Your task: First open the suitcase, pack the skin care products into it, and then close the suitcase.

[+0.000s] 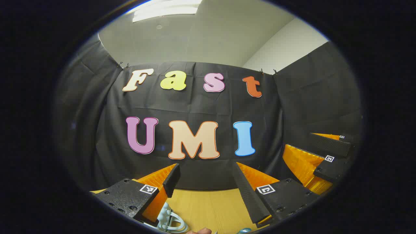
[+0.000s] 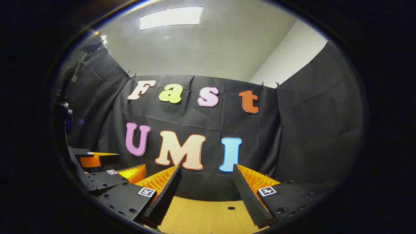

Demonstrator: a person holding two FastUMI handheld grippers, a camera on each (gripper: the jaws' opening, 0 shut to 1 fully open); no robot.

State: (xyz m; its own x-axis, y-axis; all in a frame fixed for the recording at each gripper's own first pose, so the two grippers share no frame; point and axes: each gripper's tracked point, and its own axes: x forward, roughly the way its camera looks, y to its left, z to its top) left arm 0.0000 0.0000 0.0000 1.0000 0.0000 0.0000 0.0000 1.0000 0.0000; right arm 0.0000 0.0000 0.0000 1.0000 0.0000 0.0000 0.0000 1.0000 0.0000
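Both grippers are raised and face the booth's back wall over a wooden table (image 1: 208, 208). In the left gripper view my left gripper (image 1: 206, 178) stands open with nothing between its fingers. A pale blue rounded object (image 1: 167, 218) lies on the table just under its left finger; what it is I cannot tell. A small teal thing (image 1: 243, 230) peeks in at the bottom edge. My right gripper (image 1: 312, 154) hangs open off to the right. In the right gripper view my right gripper (image 2: 206, 182) is open and holds nothing, with the left gripper (image 2: 131, 165) open at the left.
A fingertip (image 1: 201, 231) pokes in at the bottom edge of the left gripper view. The tabletop (image 2: 201, 216) runs back to the black cloth wall and has a small dark hole (image 2: 231, 208) near its far edge.
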